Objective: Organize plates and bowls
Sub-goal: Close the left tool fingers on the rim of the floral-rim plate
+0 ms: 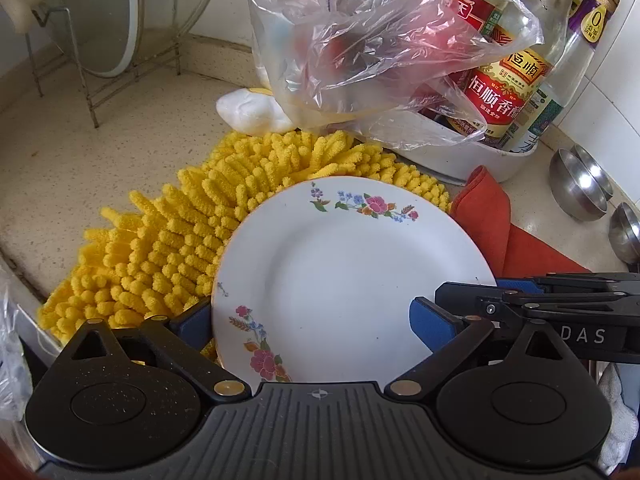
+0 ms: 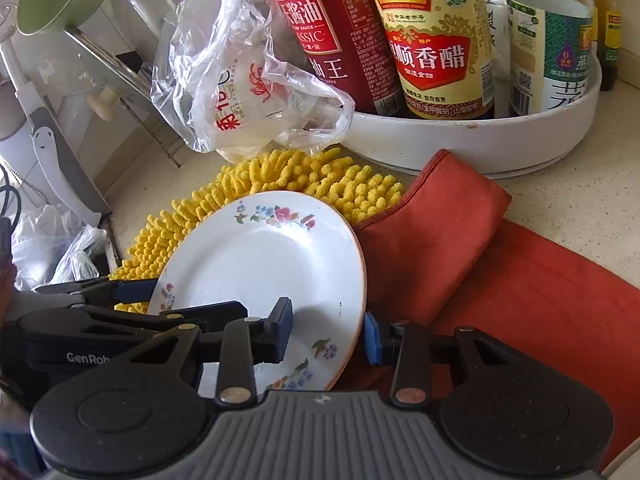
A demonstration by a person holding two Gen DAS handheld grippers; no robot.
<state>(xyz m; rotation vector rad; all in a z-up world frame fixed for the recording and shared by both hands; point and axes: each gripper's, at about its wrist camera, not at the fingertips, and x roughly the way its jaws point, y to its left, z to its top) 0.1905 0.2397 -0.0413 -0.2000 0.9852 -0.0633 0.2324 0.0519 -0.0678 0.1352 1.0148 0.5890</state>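
Countertop (image 1: 120, 152), pale and speckled, carries everything here. A round white tray (image 2: 480, 140) at the back holds bottles: a red one (image 2: 332, 32) printed with "CLASSIC" and Chinese soy-sauce characters, a vinegar bottle (image 2: 432, 40) whose gold and red label reads 恒顺香醋, and a clear bottle (image 2: 548, 32) with a green patterned label. A crumpled clear plastic bag (image 2: 240, 80) with red printing leans against the tray. An orange-red cloth (image 2: 500, 272) lies folded in front of the tray, just beside a yellow chenille mat (image 1: 168, 248). Steel bowls (image 1: 580, 188) stand on their edges by the tiled wall in the left wrist view, and a glass lid sits in a wire rack (image 1: 100, 40) in the far corner.

The white plate (image 1: 344, 272) with painted flower sprays along its rim sits half on the yellow mat, with its right edge beside the cloth. The left gripper (image 1: 316, 324) has its jaws spread wide, blue pads on either side of the plate's near rim. The right gripper (image 2: 328, 332) is also spread, with one pad over the plate's face and the other outside its right rim; whether either pad touches cannot be told. The right gripper's body bears "DAS" in the left wrist view, and the left gripper's body shows "GenRob" in the right wrist view.
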